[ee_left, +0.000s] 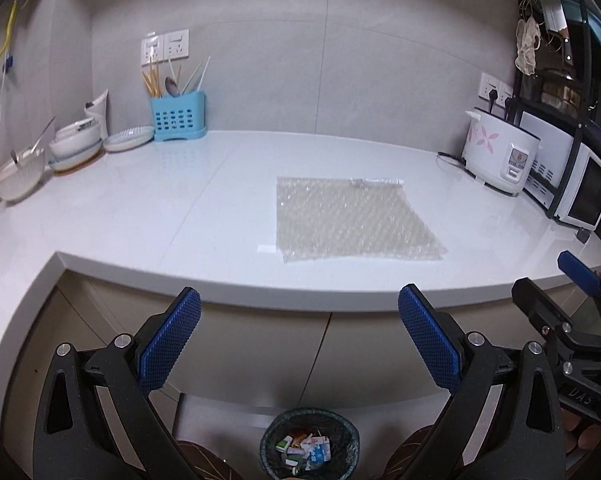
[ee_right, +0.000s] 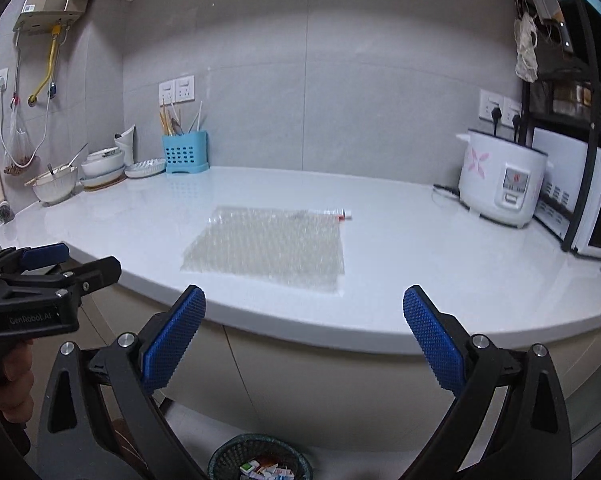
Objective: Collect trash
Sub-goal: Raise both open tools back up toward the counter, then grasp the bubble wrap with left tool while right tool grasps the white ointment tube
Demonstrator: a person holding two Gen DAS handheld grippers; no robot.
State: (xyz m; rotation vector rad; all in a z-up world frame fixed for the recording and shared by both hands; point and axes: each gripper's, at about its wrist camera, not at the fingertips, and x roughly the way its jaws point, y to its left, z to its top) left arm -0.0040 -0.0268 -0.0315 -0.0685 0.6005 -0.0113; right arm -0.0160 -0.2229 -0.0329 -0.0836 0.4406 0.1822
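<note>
A clear sheet of bubble wrap lies flat on the white counter, with a small white tube at its far edge. On the floor below stands a dark mesh bin holding several small cartons. My left gripper is open and empty, held in front of the counter edge above the bin. My right gripper is open and empty too, just short of the bubble wrap. Each gripper shows at the edge of the other's view.
Bowls and plates and a blue utensil holder stand at the back left. A white rice cooker and a microwave on a black rack fill the right. Cabinet doors sit below the counter.
</note>
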